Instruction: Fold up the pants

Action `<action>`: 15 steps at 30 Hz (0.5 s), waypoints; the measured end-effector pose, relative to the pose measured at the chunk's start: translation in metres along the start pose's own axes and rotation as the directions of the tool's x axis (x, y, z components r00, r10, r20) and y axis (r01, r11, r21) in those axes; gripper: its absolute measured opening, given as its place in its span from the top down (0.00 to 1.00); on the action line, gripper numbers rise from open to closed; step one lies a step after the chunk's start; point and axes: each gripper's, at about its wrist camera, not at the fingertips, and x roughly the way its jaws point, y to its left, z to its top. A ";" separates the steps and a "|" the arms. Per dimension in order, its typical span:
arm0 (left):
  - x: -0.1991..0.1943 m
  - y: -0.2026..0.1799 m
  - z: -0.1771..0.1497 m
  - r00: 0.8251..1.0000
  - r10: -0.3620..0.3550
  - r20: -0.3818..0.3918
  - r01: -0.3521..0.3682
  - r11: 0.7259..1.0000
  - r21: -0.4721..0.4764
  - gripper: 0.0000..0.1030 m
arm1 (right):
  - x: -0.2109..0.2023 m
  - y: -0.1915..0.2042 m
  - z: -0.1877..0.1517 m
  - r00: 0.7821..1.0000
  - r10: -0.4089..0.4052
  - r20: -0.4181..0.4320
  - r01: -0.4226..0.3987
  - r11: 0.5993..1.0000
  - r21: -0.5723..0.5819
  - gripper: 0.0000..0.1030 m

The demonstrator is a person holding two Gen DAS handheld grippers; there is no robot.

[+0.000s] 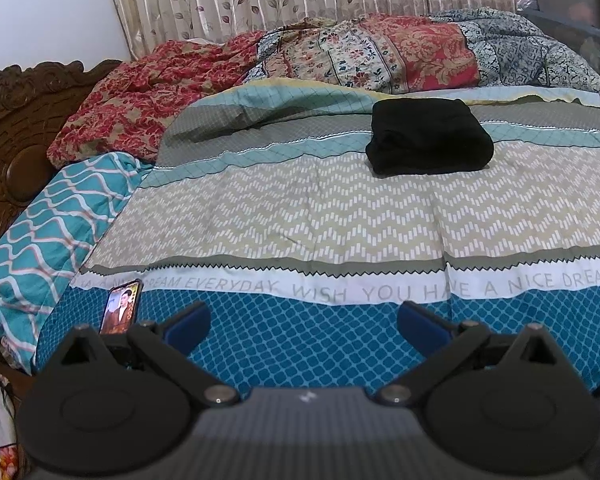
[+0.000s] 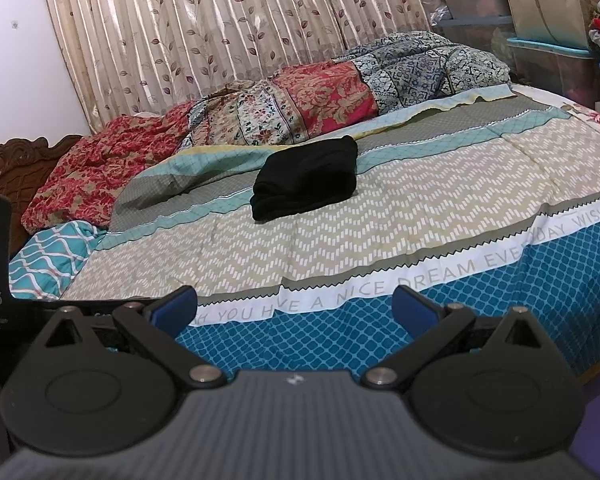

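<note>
The black pants (image 1: 428, 138) lie folded into a compact bundle on the patterned bedspread (image 1: 300, 216), toward the far side of the bed. They also show in the right wrist view (image 2: 306, 178). My left gripper (image 1: 304, 318) is open and empty, held over the blue front edge of the bed, well short of the pants. My right gripper (image 2: 294, 306) is open and empty too, over the same front edge, with the pants ahead of it.
A phone (image 1: 120, 306) with a lit screen lies on the bed's front left corner. Crumpled floral quilts (image 1: 340, 52) are piled along the far side by the curtain. A carved wooden headboard (image 1: 16, 128) stands left. Storage boxes (image 2: 548, 44) stand at the right.
</note>
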 end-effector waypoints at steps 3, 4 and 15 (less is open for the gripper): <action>0.000 0.000 -0.001 1.000 0.002 -0.001 -0.002 1.000 0.002 0.00 | 0.000 0.000 0.000 1.000 0.001 0.000 -0.001 1.000 -0.002 0.00; 0.001 -0.001 -0.001 1.000 0.002 -0.003 -0.002 1.000 0.002 0.00 | 0.000 0.000 0.000 1.000 0.001 0.000 -0.001 1.000 -0.002 0.00; 0.002 -0.002 -0.002 1.000 -0.019 -0.019 0.019 1.000 0.009 0.00 | 0.000 0.000 0.000 1.000 0.000 0.001 0.000 1.000 -0.001 0.00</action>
